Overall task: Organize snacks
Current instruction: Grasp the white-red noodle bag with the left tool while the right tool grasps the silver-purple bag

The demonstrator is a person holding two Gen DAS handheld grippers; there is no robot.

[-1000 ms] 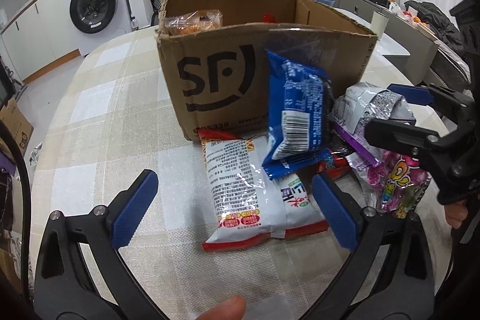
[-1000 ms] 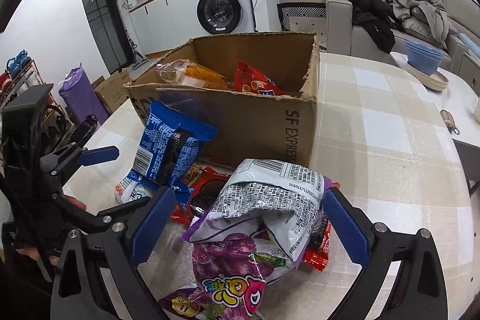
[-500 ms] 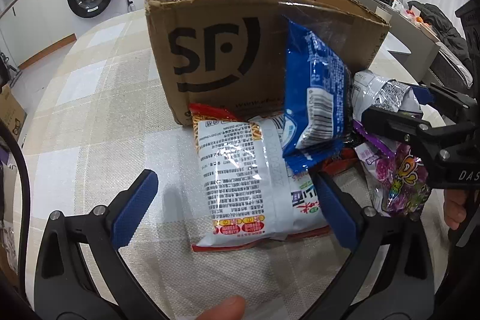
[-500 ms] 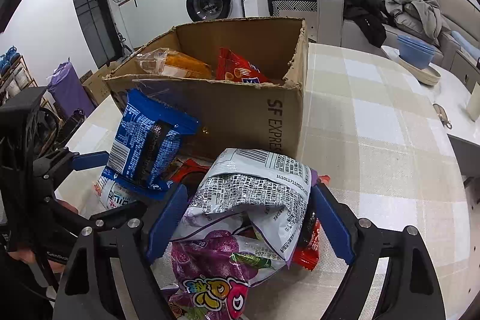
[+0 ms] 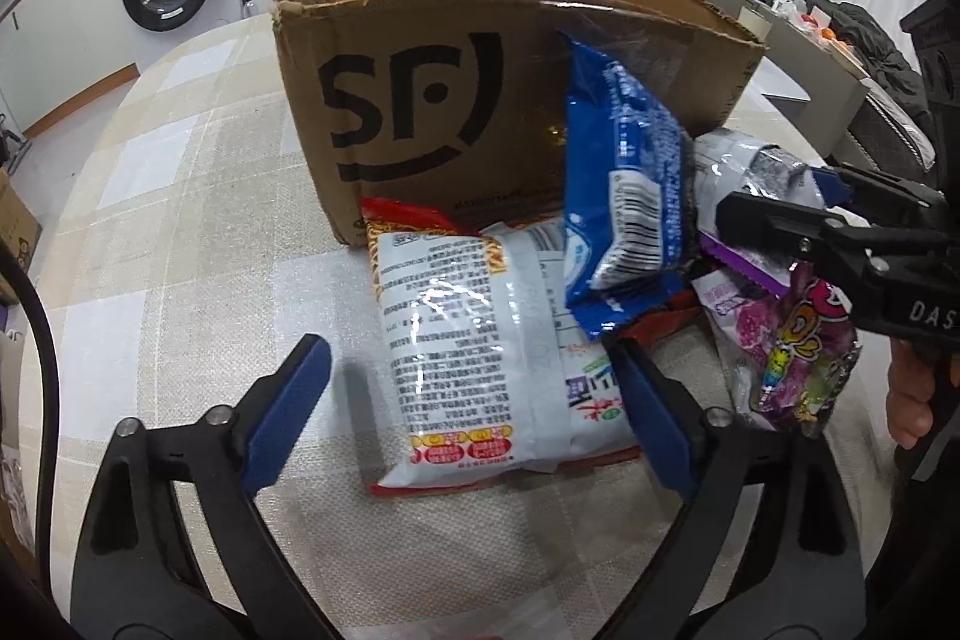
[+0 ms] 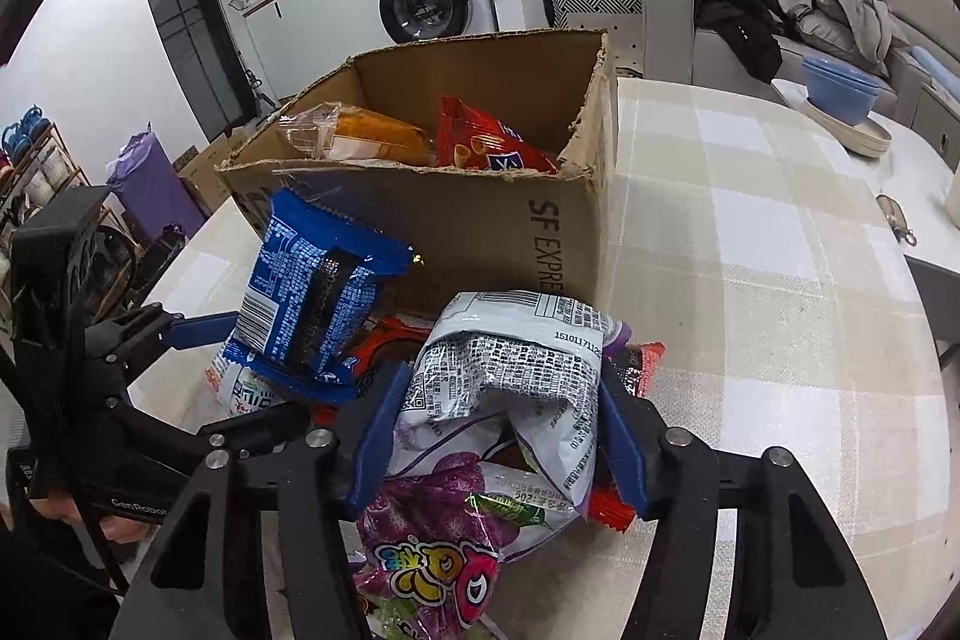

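Pinching in on the crumpled silver-and-purple foil snack bag (image 6: 510, 400), the right gripper (image 6: 498, 436) has just been closing, and its blue pads now press the bag's folded upper part from both sides. That bag lies at the front of a loose heap on the checked tablecloth (image 5: 180, 220), just before the open brown cardboard box (image 5: 480, 100) printed with large black letters, where an orange packet and a red packet already sit.

The left gripper (image 5: 474, 406) stands with its jaws apart around the flat white noodle packet with red edges (image 5: 480, 352). They have just been narrowing; one pad appears to touch the packet's edge while the other is clear of it, so nothing is clamped yet.

Trouble is likeliest at the heap. The glossy blue packet with a barcode (image 5: 630, 196) leans against the box wall and rests on the white packet, so lifting either neighbour could tip it over or drag it off. The right pads hold only slack foil, which may slip free under the bag's weight. A small red wrapper (image 6: 612, 511) tucked under that bag could be carried along or flicked aside.
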